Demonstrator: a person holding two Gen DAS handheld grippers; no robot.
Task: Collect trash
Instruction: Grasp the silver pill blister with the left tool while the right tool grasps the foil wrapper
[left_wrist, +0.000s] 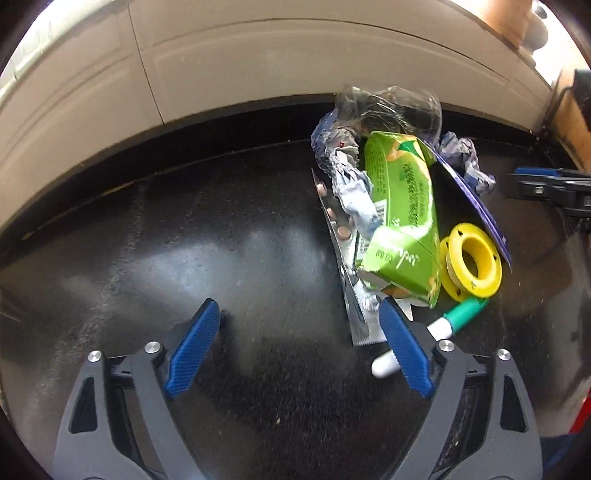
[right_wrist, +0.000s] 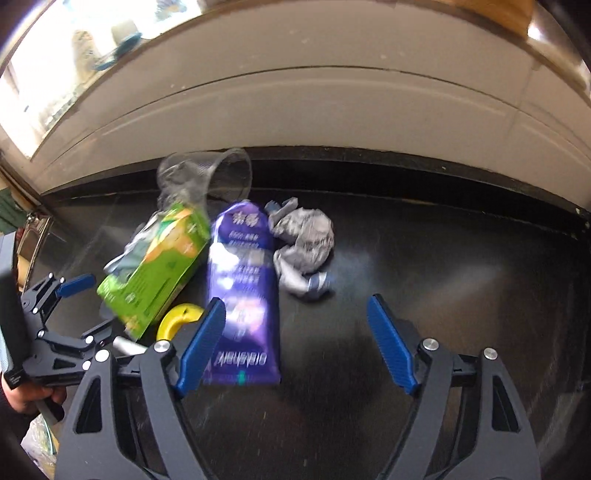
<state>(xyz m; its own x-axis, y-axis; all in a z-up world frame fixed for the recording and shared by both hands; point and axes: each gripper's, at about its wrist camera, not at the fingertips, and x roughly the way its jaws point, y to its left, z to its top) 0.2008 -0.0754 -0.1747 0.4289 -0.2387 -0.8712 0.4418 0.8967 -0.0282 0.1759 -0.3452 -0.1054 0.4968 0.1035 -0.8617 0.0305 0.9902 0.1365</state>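
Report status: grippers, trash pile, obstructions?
Left gripper and right gripper open, empty. Trash pile untouched: green carton, purple wrapper, crumpled paper, clear cup. Nothing blocking.

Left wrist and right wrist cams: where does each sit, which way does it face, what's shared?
Left wrist: on the left gripper, angled down at the dark counter, pile to its right; own blue fingers show.
Right wrist: on the right gripper, angled down, pile to its left; own fingers, the left gripper and a hand show.
Shared: green carton, yellow spool, clear cup, purple packet.
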